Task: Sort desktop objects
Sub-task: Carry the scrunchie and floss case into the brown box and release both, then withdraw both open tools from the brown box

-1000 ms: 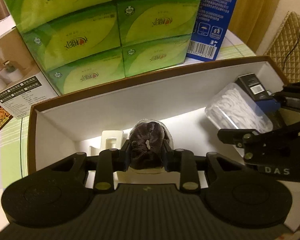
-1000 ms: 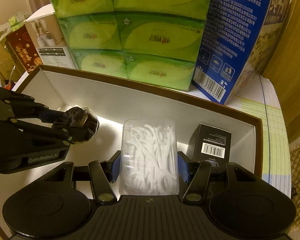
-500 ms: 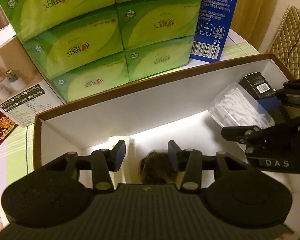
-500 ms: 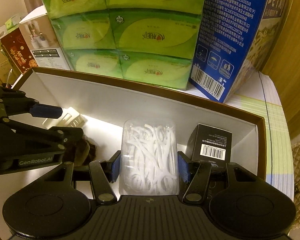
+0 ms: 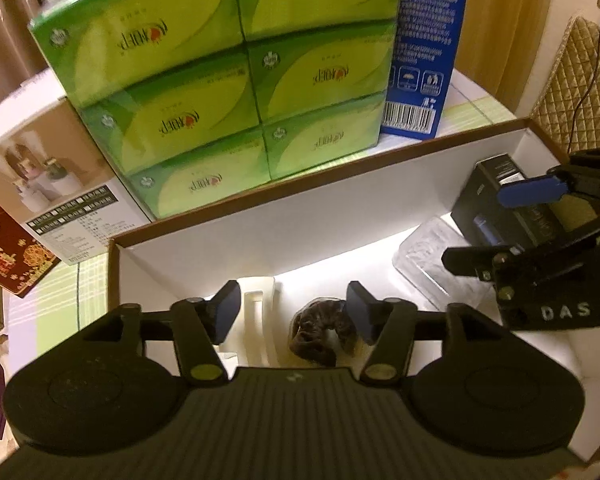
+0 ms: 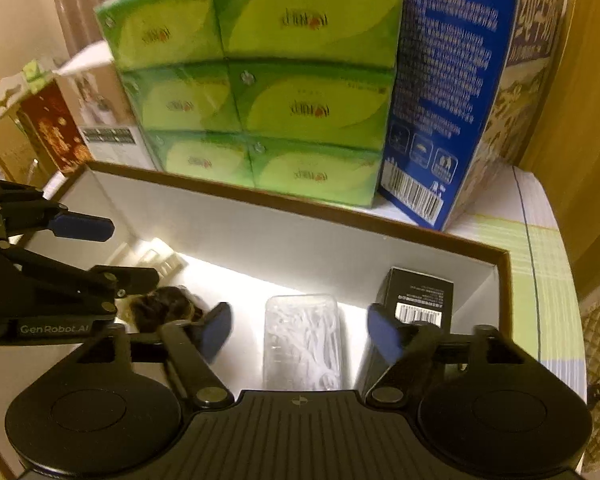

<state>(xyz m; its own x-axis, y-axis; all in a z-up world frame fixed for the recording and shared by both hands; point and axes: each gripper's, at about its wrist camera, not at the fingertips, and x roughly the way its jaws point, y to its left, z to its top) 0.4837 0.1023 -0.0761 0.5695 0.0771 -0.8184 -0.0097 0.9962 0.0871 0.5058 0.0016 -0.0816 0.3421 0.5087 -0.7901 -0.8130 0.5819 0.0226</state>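
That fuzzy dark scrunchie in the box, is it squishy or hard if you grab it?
Probably squishy: the scrunchie looks like gathered, crumpled fabric, so it would likely flatten under a squeeze. It seems light and floppy, slumped on the floor of the white box. It lies flat as a ring, so it probably won't roll.

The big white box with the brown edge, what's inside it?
Inside the box: a dark scrunchie, a cream plastic piece, a clear case of white floss picks and a black carton. The near floor hides under both tools.
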